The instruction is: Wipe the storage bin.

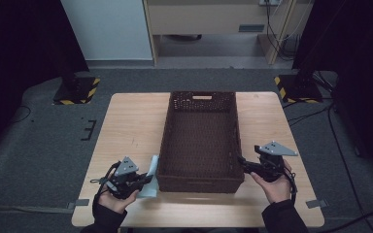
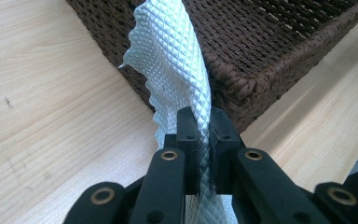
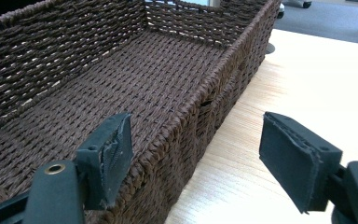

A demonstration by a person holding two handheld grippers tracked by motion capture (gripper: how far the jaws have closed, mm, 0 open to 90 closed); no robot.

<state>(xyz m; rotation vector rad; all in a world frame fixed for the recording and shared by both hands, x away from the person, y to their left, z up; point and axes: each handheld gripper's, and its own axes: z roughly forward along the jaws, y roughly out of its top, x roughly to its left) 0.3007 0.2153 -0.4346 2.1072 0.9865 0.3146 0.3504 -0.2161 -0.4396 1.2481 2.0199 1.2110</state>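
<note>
From the high view, the brown wicker basket [image 1: 201, 141] sits mid-table, long side running toward 12 o'clock. The left gripper [image 1: 143, 178] is at about 8 o'clock of it, holding a pale blue-white cloth [image 1: 151, 174] that touches the basket's near-left corner. The right gripper [image 1: 239, 160] is at roughly 4 o'clock, right at the rim. In the left gripper view the jaws are pinched tight on the quilted cloth [image 2: 172, 56], which stands up between the pads and leans on the wicker corner [image 2: 242, 88]. The grip sits low on the fabric with lots flopping loose, so I'd lift it clear of the rim before swinging in toward 2 o'clock, otherwise the scalloped edge probably snags the weave. In the right gripper view the jaws are spread wide with nothing between the pads, straddling the basket's side wall [image 3: 200, 112], one pad inside, one over the wooden table [image 3: 307, 74]. It looks like a good spot to steady the basket if the cloth drags. No brands, labels or readable writing anywhere I can spot.
</note>
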